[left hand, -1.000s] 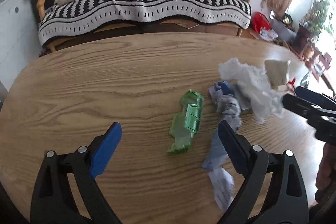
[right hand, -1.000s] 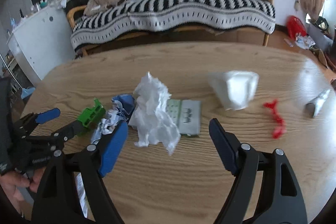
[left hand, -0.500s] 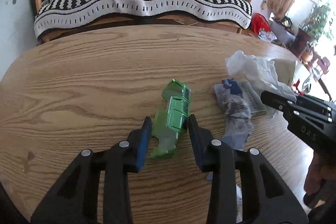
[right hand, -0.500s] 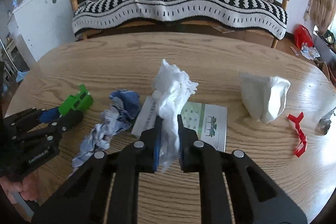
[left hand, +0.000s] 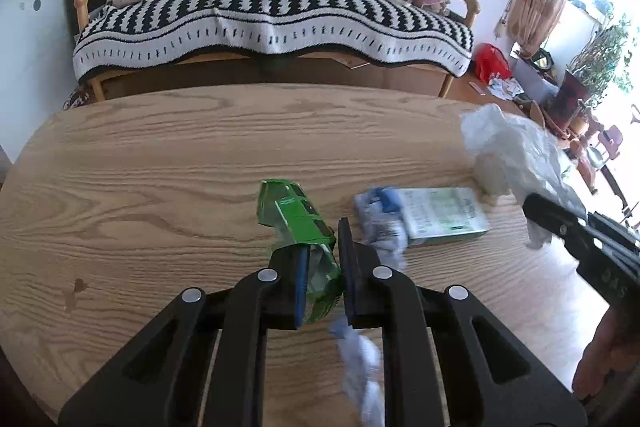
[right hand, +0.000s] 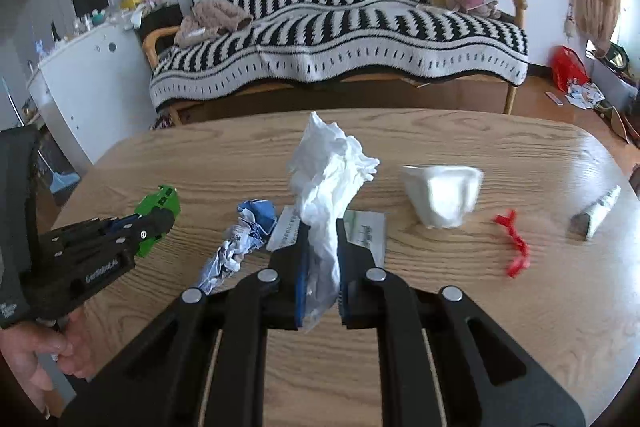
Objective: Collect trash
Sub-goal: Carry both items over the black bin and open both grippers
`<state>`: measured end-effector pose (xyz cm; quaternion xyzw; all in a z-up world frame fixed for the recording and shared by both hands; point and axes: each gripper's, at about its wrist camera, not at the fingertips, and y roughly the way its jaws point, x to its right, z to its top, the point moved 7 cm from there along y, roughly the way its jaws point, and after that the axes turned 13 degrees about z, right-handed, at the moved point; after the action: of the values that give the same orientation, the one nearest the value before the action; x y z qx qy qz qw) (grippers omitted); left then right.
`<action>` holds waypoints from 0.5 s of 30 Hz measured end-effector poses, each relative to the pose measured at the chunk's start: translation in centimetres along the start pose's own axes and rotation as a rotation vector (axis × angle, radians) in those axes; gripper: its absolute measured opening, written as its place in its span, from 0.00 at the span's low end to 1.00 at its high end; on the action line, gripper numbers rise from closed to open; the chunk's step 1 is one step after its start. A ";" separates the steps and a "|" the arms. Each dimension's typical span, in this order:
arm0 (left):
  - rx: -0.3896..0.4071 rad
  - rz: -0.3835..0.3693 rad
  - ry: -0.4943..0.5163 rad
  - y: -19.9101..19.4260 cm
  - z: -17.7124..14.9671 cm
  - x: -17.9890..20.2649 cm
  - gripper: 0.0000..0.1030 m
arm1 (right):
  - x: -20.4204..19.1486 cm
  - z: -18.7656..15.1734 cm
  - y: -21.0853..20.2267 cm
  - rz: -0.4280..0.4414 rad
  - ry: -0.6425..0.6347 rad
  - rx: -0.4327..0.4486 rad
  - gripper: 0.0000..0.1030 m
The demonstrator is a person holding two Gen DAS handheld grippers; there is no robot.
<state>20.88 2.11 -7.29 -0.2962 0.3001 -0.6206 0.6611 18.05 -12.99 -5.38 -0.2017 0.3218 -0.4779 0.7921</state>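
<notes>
The left gripper (left hand: 323, 267) is closing, its pads pressing a green plastic wrapper (left hand: 298, 219) lifted just above the wooden worktop (left hand: 160, 187). The right gripper (right hand: 323, 267) is clamped on a white crumpled tissue (right hand: 328, 171) that stands up between its fingers. Only the right view shows a white crushed cup (right hand: 442, 195), a red scrap (right hand: 514, 245) and a grey crumpled piece (right hand: 596, 213) farther right (none touching). Both views show a blue-and-white crumpled wrapper (right hand: 240, 243) just beside a flat printed packet (left hand: 444, 217), lying between the two grippers. A striped sofa (right hand: 340, 39) stands behind the worktop.
</notes>
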 end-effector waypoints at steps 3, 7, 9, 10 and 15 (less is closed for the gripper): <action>0.015 -0.025 -0.001 -2.0 0.4 1.9 0.13 | 1.3 -0.9 -3.0 -0.010 0.039 0.022 0.12; 0.021 -0.099 0.026 -4.9 0.0 6.6 0.13 | 4.1 -2.5 -7.9 -0.027 0.117 0.061 0.12; 0.034 -0.138 0.078 -6.5 -0.6 10.4 0.13 | 6.3 -3.8 -11.1 -0.057 0.156 0.083 0.12; 0.037 -0.155 0.096 -7.1 -1.0 11.7 0.13 | 7.3 -4.5 -12.5 -0.074 0.170 0.090 0.12; 0.041 -0.297 0.231 -11.3 -4.3 22.0 0.13 | 14.1 -9.6 -21.9 -0.221 0.253 0.127 0.12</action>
<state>11.37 -20.57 -2.08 -0.2506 0.3145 -0.7471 0.5293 2.29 -35.74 -2.90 -0.1238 0.3641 -0.6028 0.6991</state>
